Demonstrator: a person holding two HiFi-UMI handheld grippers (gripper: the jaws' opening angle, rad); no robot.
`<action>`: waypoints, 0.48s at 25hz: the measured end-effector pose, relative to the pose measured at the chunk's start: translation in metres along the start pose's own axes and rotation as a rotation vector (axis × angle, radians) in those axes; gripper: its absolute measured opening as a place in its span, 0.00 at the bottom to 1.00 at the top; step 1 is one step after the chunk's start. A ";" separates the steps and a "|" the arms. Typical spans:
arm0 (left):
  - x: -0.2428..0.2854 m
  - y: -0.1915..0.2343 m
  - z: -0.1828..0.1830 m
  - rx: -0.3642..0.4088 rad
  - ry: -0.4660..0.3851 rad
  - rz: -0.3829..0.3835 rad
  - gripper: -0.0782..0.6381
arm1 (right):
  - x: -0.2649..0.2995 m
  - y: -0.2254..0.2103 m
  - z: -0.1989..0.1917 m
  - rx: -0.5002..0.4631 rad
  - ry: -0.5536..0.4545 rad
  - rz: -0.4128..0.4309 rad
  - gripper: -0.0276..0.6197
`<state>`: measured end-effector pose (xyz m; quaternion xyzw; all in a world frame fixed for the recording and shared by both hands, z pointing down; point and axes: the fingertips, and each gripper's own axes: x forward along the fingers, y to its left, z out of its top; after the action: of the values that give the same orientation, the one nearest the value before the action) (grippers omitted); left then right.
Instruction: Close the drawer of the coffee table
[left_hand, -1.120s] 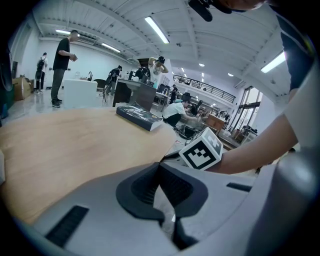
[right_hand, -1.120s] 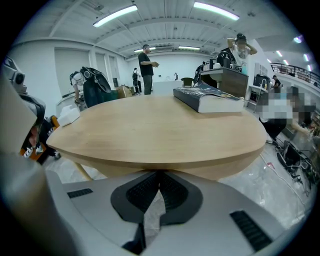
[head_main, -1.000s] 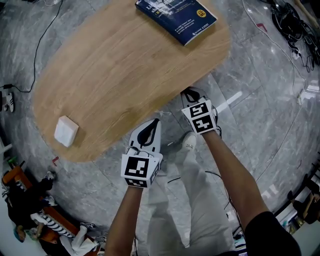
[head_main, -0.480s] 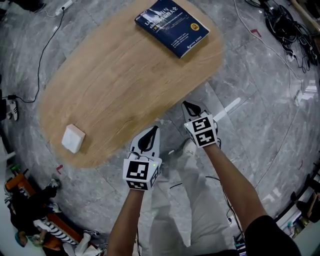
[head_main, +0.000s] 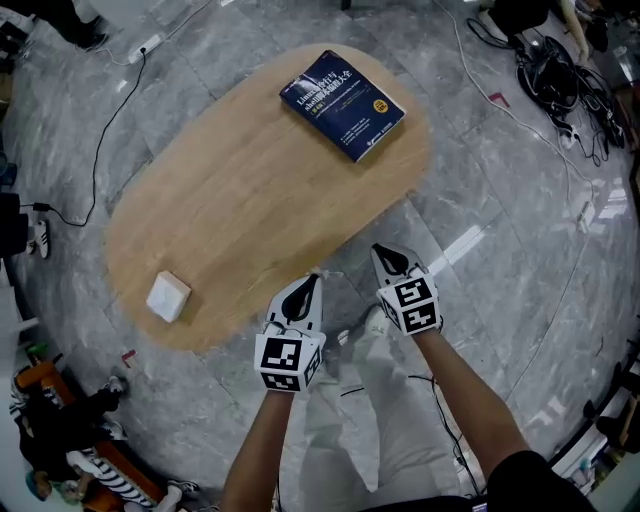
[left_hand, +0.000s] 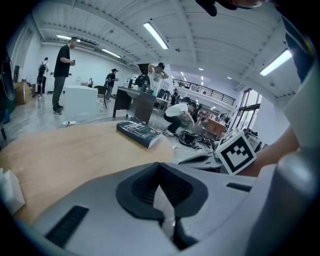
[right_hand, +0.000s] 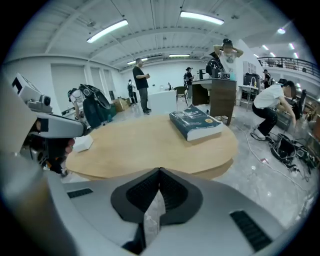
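The oval wooden coffee table (head_main: 250, 190) lies ahead of me, its near edge just beyond both grippers. No open drawer shows along that edge in any view. My left gripper (head_main: 309, 281) hangs at the table's near rim, jaws together and empty. To its right, my right gripper (head_main: 381, 253) is held over the floor beside the rim, also shut on nothing. In the left gripper view the left gripper (left_hand: 160, 167) points across the tabletop (left_hand: 75, 150). The right gripper (right_hand: 160, 172) faces the tabletop (right_hand: 150, 140) from a little way off.
A dark blue book (head_main: 342, 104) lies on the table's far right end and a small white box (head_main: 168, 296) on its near left end. Cables (head_main: 560, 70) trail over the grey floor at right. Several people stand far off in the hall.
The head view has drawn back from the table, which now sits farther away. Both grippers have come back with it and stay shut.
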<state>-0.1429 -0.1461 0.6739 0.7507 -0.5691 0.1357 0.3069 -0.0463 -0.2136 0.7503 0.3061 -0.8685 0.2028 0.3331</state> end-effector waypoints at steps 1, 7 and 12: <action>-0.003 -0.002 0.004 0.000 -0.002 0.000 0.11 | -0.006 0.002 0.006 0.006 -0.008 0.003 0.06; -0.023 -0.014 0.033 0.023 -0.025 0.001 0.11 | -0.042 0.014 0.047 0.000 -0.069 0.017 0.06; -0.045 -0.019 0.062 0.063 -0.046 0.001 0.11 | -0.070 0.029 0.073 -0.014 -0.095 0.030 0.06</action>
<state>-0.1481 -0.1464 0.5948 0.7625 -0.5719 0.1366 0.2699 -0.0573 -0.2049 0.6458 0.2999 -0.8892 0.1870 0.2907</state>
